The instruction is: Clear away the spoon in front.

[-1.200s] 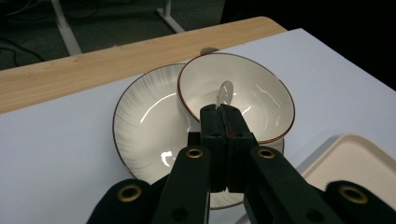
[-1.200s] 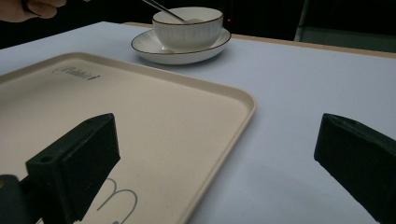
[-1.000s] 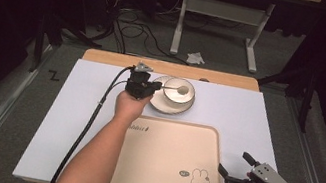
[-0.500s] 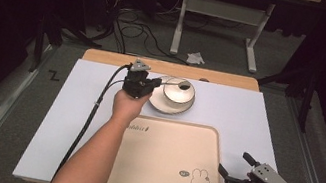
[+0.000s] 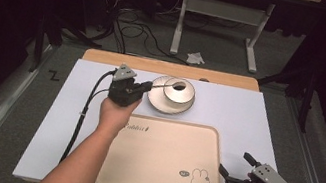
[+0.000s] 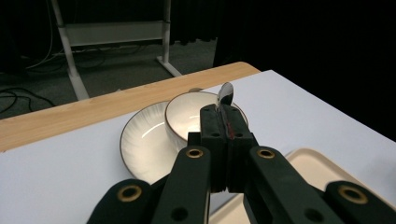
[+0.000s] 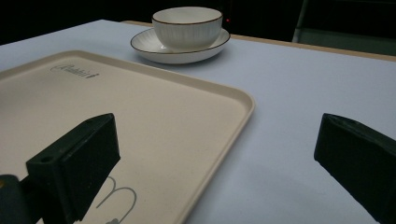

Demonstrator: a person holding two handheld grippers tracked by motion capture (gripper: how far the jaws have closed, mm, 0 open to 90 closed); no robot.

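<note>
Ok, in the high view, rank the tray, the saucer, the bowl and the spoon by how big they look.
1. Tray, clearly largest.
2. Saucer.
3. Bowl, sitting on the saucer.
4. Spoon, a thin sliver held by the left gripper over the bowl.

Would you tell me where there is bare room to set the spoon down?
The tray is bare apart from its printed rabbit. The white mat left of the left gripper is free. It is crowded around the bowl and saucer.

The spoon (image 6: 225,100) handle is hidden between the left hand-held gripper (image 6: 224,128)'s closed jaws. At six o'clock, the tray (image 7: 219,100) is cut off by the frame edge.
</note>
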